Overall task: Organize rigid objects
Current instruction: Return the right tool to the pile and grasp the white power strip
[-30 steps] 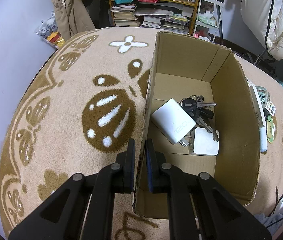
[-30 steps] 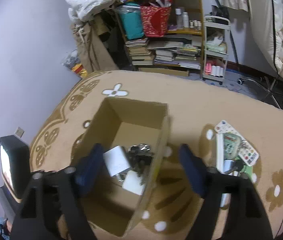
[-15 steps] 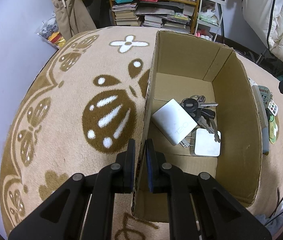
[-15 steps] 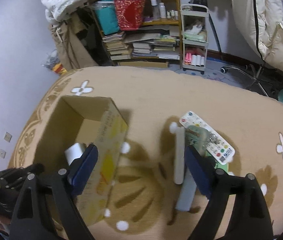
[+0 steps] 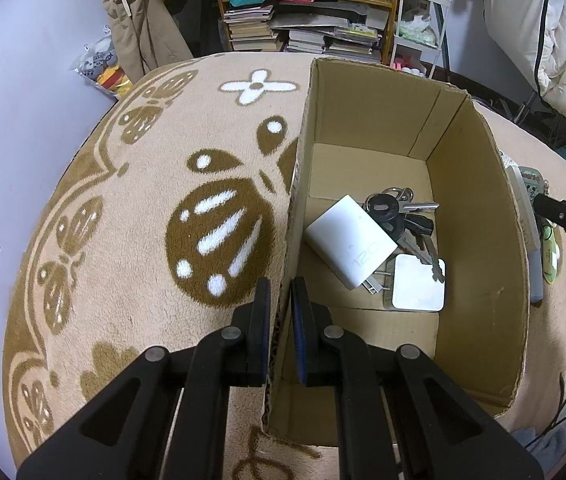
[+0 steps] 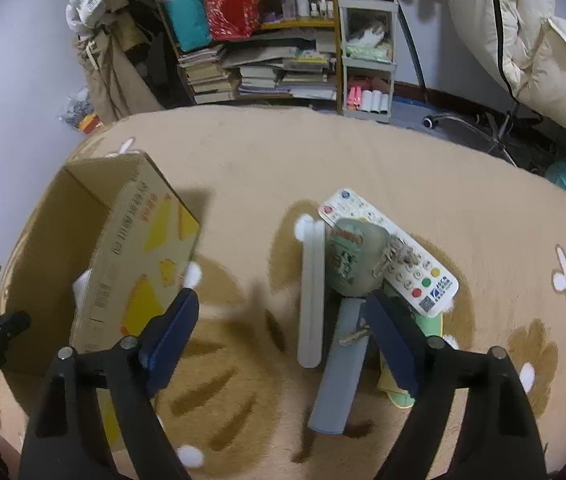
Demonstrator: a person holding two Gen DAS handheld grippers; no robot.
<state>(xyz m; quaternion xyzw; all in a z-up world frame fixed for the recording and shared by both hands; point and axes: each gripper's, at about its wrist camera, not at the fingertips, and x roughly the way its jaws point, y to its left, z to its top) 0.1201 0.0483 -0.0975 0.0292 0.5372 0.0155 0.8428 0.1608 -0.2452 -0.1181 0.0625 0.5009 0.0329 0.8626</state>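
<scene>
Boxed: charger (image 5: 349,246), keys (image 5: 399,216); pending at two o'clock: remotes (image 6: 393,252); your left hand-held gripper (image 5: 281,304) clamps the box wall (image 5: 289,240), right (image 6: 283,328) gapes, narrowing, empty.

A tan patterned rug (image 5: 131,216) meets a lavender wall (image 5: 23,92) and a cluttered bookshelf (image 6: 259,56)

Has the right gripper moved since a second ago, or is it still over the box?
Yes. The right gripper has swung off the cardboard box toward the remotes; its open jaws, just narrowing slightly, now straddle the grey remote and touch nothing.
</scene>
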